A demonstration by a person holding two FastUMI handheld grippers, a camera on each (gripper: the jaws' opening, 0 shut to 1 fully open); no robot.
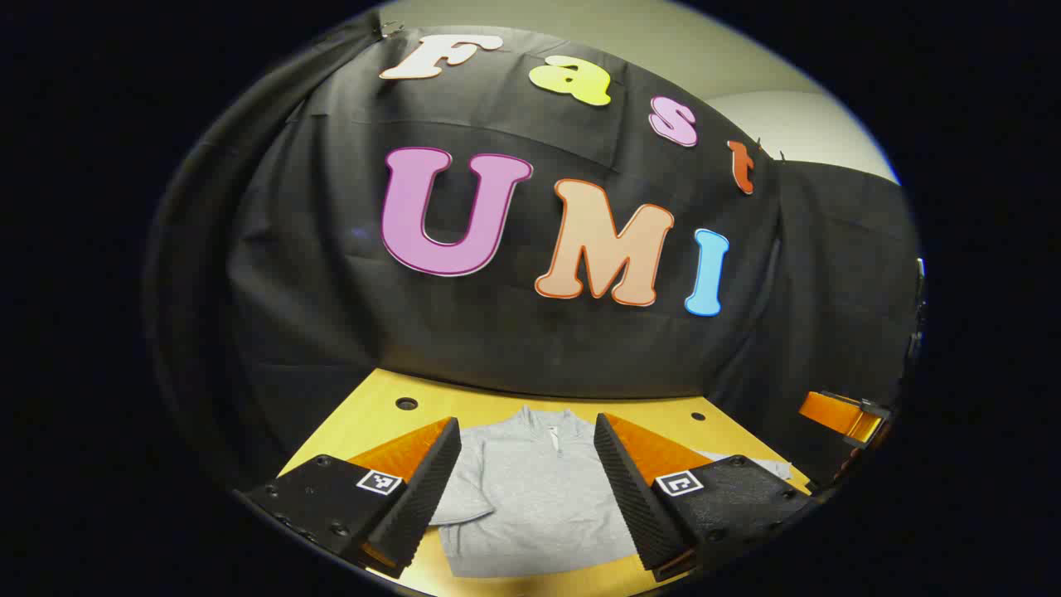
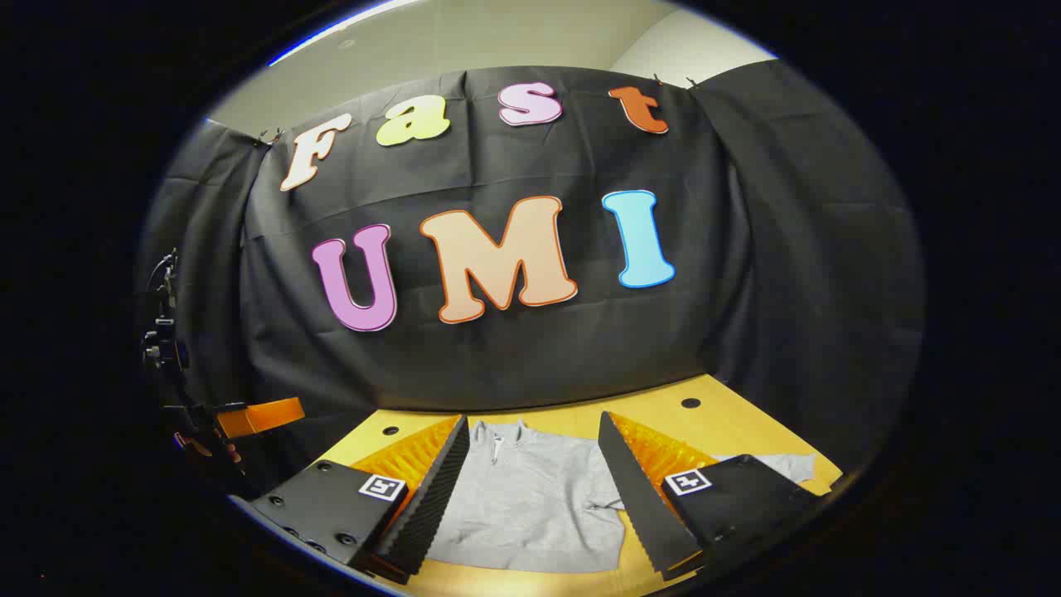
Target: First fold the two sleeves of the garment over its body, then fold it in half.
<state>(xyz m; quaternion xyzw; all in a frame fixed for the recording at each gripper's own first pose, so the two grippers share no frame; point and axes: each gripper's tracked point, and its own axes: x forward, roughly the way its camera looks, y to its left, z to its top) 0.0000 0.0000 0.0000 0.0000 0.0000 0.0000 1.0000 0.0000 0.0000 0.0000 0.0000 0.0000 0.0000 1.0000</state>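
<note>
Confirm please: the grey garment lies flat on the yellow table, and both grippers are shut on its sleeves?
Not quite. The grey garment does lie flat on the yellow table, but in both gripper views the left gripper and right gripper are open above it, gripping nothing.

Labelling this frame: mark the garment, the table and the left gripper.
garment (image 1: 539, 497), left gripper view, on its chest.
table (image 1: 390, 406), left gripper view, bare far corner.
left gripper (image 1: 526, 431), left gripper view, midway between its fingertips.

Plain lt grey garment (image 1: 530, 497), yellow table (image 1: 377, 414), blk cloth wall (image 1: 315, 274)
</note>
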